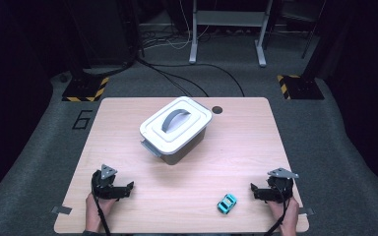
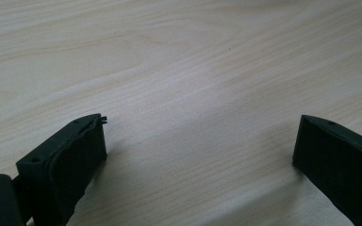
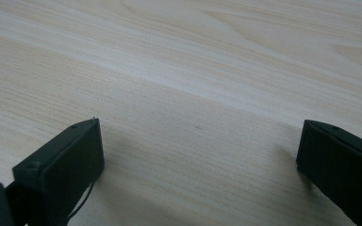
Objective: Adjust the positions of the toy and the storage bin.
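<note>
Wooden desk (image 1: 187, 187) is seen under both grippers, and its pale grain is also seen in the two gripper views. The left gripper (image 1: 128, 187) is rested near the front left corner of the desk, and the right gripper (image 1: 254, 189) near the front right corner. In both gripper views the jaws are spread wide apart and nothing is held between them.

A small blue toy car (image 1: 227, 203) is placed close to the front edge, just beside the right gripper. A white box (image 1: 176, 129) with a closed lid and a grey handle (image 1: 174, 119) is placed toward the back of the desk, near the middle and well apart from both grippers. It is judged that the car is to be picked up and the box is to be opened.

Some risks can be expected. The car has wheels, so it could be pushed away if only one jaw touches it first, and it could be rolled over the front edge because that edge is near. The lid is still on, so the car cannot be put inside before the lid is removed. If the lid is lifted by the handle alone, the whole box could be dragged.

Nothing is placed between the grippers and the car or the box.
</note>
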Available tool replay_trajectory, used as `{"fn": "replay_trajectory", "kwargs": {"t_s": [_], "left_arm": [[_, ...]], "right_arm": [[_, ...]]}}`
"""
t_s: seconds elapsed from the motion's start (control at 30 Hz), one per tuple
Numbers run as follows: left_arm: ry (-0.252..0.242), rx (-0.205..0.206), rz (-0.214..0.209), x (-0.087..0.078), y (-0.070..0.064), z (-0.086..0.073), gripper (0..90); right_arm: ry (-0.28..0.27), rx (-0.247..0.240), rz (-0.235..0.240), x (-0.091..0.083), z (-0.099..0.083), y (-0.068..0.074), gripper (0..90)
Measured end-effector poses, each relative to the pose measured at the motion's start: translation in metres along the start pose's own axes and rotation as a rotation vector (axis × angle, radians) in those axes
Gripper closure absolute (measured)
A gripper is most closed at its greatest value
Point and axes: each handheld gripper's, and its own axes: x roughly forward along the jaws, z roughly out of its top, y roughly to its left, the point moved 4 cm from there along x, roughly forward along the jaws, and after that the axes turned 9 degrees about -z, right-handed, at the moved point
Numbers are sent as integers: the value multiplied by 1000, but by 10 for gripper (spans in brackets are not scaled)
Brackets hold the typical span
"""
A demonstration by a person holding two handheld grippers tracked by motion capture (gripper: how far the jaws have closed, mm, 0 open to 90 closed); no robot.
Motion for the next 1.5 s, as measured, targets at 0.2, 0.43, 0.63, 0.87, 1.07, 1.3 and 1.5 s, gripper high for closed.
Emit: {"fn": "replay_trajectory", "kwargs": {"t_s": [0.2, 0.43, 0.63, 0.87, 1.07, 1.3, 1.5], "left_arm": [[0, -1, 0, 0, 0, 0, 28], [0, 0, -1, 0, 0, 0, 29], [0, -1, 1, 0, 0, 0, 28], [2, 3, -5, 0, 0, 0, 23], [-22, 22, -12, -11, 0, 10, 30], [-68, 44, -80, -27, -6, 36, 34], [-69, 89, -127, -32, -16, 59, 35]], "right_arm": [[-2, 7, -1, 0, 0, 0, 6], [-1, 7, 0, 0, 0, 0, 7], [1, -3, 4, 0, 0, 0, 7], [-1, -5, 8, 0, 0, 0, 8], [-1, -4, 6, 0, 0, 0, 8], [-1, -3, 6, 0, 0, 0, 9], [-1, -3, 6, 0, 0, 0, 9]]}}
